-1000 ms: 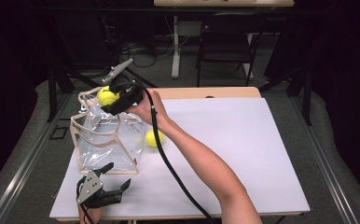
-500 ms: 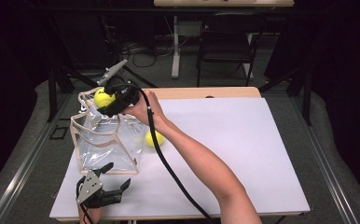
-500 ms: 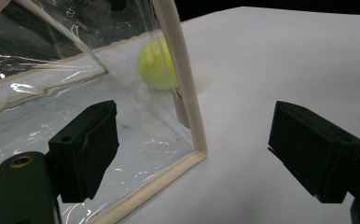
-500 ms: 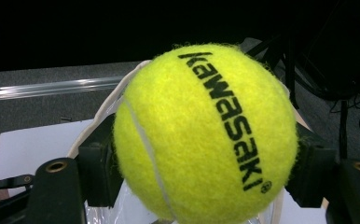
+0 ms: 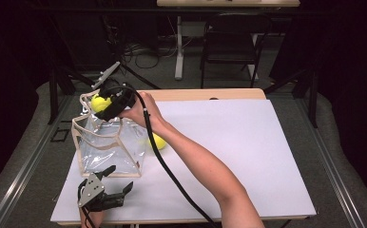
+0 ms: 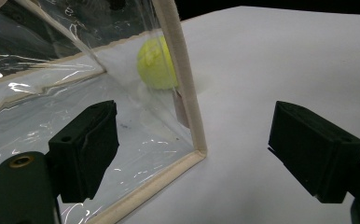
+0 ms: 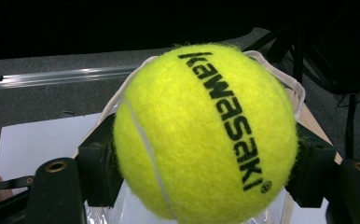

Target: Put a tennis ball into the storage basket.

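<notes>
A clear plastic bag [image 5: 106, 145] with beige trim stands open on the left of the white table. My right gripper [image 5: 104, 103] hovers over its mouth, shut on a yellow tennis ball [image 5: 97, 103]. In the right gripper view that ball [image 7: 206, 130], printed "kawasaki", sits squeezed between the jaws of the right gripper [image 7: 205, 161]. A second tennis ball [image 5: 158, 141] lies on the table just right of the bag, partly behind the forearm. My left gripper [image 5: 120, 178] rests open near the table's front edge. In its own view the left gripper [image 6: 192, 154] straddles the bag's corner [image 6: 187, 116], with the second ball [image 6: 157, 63] beyond.
The white table top [image 5: 257, 142] stretches wide to the right of the bag. The right gripper's black cable [image 5: 169, 168] trails along the forearm to the front edge. A chair [image 5: 229, 47] and stand legs [image 5: 55, 90] are on the floor beyond the table.
My right gripper has edged slightly left and down with the ball, closer over the bag's mouth. The left gripper has kept still.
</notes>
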`<state>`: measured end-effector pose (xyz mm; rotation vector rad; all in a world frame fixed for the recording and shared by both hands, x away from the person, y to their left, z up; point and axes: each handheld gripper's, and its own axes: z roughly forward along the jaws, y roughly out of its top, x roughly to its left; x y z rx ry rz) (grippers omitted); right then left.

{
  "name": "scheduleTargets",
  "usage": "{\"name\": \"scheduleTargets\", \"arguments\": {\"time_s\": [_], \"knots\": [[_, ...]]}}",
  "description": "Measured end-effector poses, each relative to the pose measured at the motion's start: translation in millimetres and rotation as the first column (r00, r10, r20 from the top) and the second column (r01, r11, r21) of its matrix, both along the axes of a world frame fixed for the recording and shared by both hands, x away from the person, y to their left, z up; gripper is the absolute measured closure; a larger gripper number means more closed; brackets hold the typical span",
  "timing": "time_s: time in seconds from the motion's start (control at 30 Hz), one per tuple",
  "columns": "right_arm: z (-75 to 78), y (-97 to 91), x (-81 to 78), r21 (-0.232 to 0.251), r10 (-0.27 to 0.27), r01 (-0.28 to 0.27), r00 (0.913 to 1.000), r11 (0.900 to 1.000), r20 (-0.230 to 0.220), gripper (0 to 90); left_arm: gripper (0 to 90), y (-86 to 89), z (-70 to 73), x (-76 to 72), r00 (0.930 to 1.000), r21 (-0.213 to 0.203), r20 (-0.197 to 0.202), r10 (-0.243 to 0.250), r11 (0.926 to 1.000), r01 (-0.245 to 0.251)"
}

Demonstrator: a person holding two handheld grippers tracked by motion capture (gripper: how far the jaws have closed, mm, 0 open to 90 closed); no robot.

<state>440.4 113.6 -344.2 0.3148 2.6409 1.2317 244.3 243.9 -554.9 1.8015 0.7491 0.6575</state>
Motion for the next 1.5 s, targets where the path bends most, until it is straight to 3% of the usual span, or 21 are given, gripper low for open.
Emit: {"name": "scheduleTargets", "arguments": {"time_s": [0.37, 0.57, 1.5], "knots": [[-5.5, 2.9, 1.9, -0.019, 0.005, -0.005, 0.9998, 0.9998, -0.018, 26.6, 15.8, -0.9, 0.5, -1.3, 1.0000, -0.011, 0.001, 0.000, 0.9999, 0.000], [-2.8, 9.7, -1.0, -0.058, 0.011, -0.011, 0.9999, 0.9982, -0.001, 26.5, 15.8, -0.3, 1.0, -1.0, 1.0000, -0.013, 0.003, 0.001, 0.9999, -0.001], [-13.2, 17.2, -2.6, -0.154, 0.031, -0.042, 0.9969, 0.9872, -0.073, 26.3, 15.8, -1.4, 1.1, -1.5, 1.0000, -0.009, 0.003, -0.008, 0.9999, 0.008]]}}
